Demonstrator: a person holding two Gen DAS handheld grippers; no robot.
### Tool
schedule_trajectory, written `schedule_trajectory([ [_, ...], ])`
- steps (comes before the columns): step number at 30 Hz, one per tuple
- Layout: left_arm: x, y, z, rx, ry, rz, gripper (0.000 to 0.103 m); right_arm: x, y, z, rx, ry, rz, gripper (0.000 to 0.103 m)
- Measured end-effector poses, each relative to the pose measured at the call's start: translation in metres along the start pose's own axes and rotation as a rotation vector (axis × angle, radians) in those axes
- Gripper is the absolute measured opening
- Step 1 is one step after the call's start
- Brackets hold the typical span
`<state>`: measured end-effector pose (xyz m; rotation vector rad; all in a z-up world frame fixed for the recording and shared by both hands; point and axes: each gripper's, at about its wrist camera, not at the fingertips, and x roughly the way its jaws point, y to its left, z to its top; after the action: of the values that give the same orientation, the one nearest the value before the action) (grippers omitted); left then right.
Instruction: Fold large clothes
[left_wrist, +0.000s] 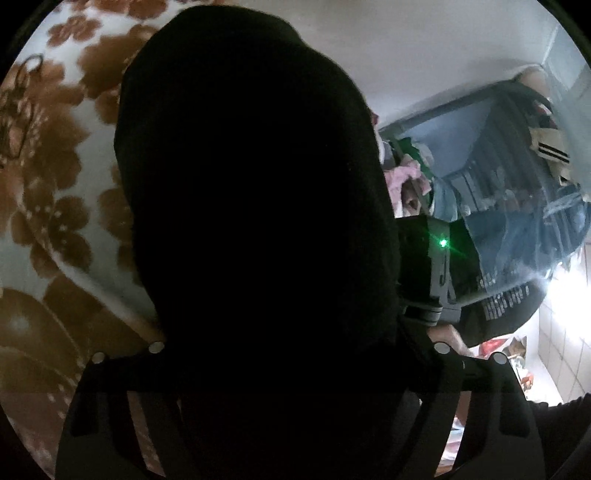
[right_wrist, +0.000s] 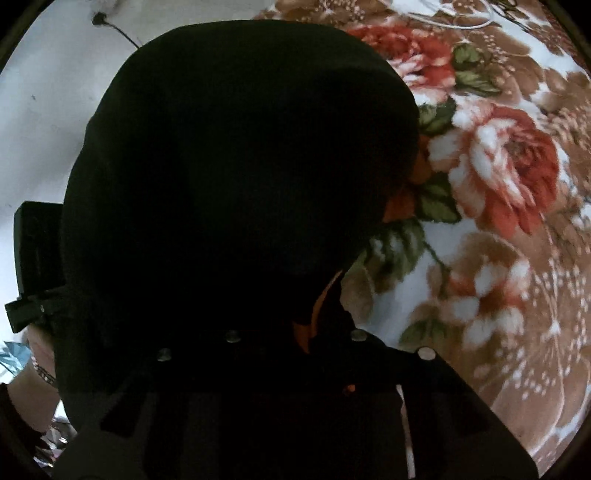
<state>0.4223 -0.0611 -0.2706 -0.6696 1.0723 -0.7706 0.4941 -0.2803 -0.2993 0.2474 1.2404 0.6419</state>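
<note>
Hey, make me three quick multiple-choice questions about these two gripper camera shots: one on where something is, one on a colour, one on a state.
1. Where is the floral blanket in the right wrist view?
A. right of the garment
B. left of it
C. not visible

2. What colour is the garment that fills both views?
A. white
B. black
C. pink

3. The small light on the device beside the garment is:
A. glowing red
B. off
C. glowing green

Answers: 1 A, roses show on the right side. 2 B, the cloth is black in both views. 3 C, a green dot shines.
</note>
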Motion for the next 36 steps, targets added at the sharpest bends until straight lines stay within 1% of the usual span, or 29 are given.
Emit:
schedule_trajectory([
  [3,0.001,-0.036,0.003,0.032,0.005,-0.019,0.082,-0.032,0.004,-0.015,0.033,-0.053,0.043,0.022],
  [6,-0.005,-0.082,-0.008,0.084,0.022,-0.040,0.082,-0.080,0.007,-0.038,0.052,-0.116,0.075,0.021],
  [7,-0.002,-0.103,-0.012,0.103,0.035,-0.051,0.082,-0.103,0.007,-0.051,0.062,-0.143,0.082,0.021],
  [9,0.010,-0.143,-0.023,0.126,0.064,-0.083,0.082,-0.139,0.004,-0.075,0.082,-0.178,0.080,0.021],
  [10,0.017,-0.158,-0.031,0.135,0.079,-0.098,0.082,-0.166,0.000,-0.094,0.096,-0.199,0.066,0.021],
  [11,0.024,-0.172,-0.038,0.145,0.098,-0.118,0.082,-0.182,-0.001,-0.101,0.105,-0.212,0.052,0.021],
  [12,0.042,-0.197,-0.050,0.154,0.123,-0.147,0.082,-0.207,-0.007,-0.119,0.121,-0.227,0.030,0.021],
  [13,0.054,-0.211,-0.058,0.160,0.144,-0.170,0.082,-0.233,-0.014,-0.138,0.145,-0.242,0.006,0.022],
  [15,0.096,-0.249,-0.082,0.165,0.203,-0.223,0.082,-0.271,-0.032,-0.173,0.189,-0.260,-0.036,0.022],
  [16,0.107,-0.256,-0.090,0.171,0.230,-0.245,0.082,-0.288,-0.042,-0.189,0.213,-0.268,-0.061,0.022],
  [18,0.151,-0.286,-0.115,0.171,0.290,-0.292,0.082,-0.337,-0.072,-0.238,0.275,-0.282,-0.129,0.022],
  [20,0.197,-0.311,-0.143,0.172,0.355,-0.332,0.081,-0.368,-0.099,-0.280,0.321,-0.283,-0.170,0.022],
  [21,0.213,-0.317,-0.151,0.170,0.376,-0.340,0.081,-0.381,-0.114,-0.299,0.348,-0.286,-0.190,0.022],
  [22,0.239,-0.326,-0.162,0.168,0.403,-0.343,0.081,-0.387,-0.128,-0.315,0.374,-0.288,-0.206,0.022],
  [24,0.281,-0.332,-0.178,0.185,0.440,-0.318,0.081,-0.392,-0.162,-0.340,0.429,-0.290,-0.241,0.022],
  [26,0.302,-0.323,-0.185,0.182,0.459,-0.299,0.080,-0.386,-0.192,-0.355,0.466,-0.288,-0.253,0.021],
  [28,0.324,-0.310,-0.189,0.168,0.477,-0.273,0.079,-0.372,-0.215,-0.366,0.474,-0.275,-0.263,0.021],
  [29,0.335,-0.303,-0.192,0.162,0.489,-0.254,0.079,-0.368,-0.221,-0.371,0.470,-0.266,-0.270,0.021],
  [30,0.347,-0.294,-0.198,0.162,0.507,-0.215,0.079,-0.364,-0.229,-0.376,0.470,-0.255,-0.273,0.021],
  [33,0.354,-0.271,-0.204,0.171,0.521,-0.143,0.079,-0.353,-0.250,-0.397,0.476,-0.236,-0.286,0.020],
  [34,0.353,-0.264,-0.204,0.164,0.521,-0.141,0.081,-0.353,-0.256,-0.401,0.484,-0.243,-0.283,0.021],
  [35,0.351,-0.263,-0.203,0.158,0.520,-0.137,0.084,-0.354,-0.261,-0.406,0.499,-0.260,-0.265,0.021],
  [36,0.347,-0.259,-0.201,0.156,0.516,-0.106,0.091,-0.359,-0.254,-0.412,0.504,-0.270,-0.256,0.023],
])
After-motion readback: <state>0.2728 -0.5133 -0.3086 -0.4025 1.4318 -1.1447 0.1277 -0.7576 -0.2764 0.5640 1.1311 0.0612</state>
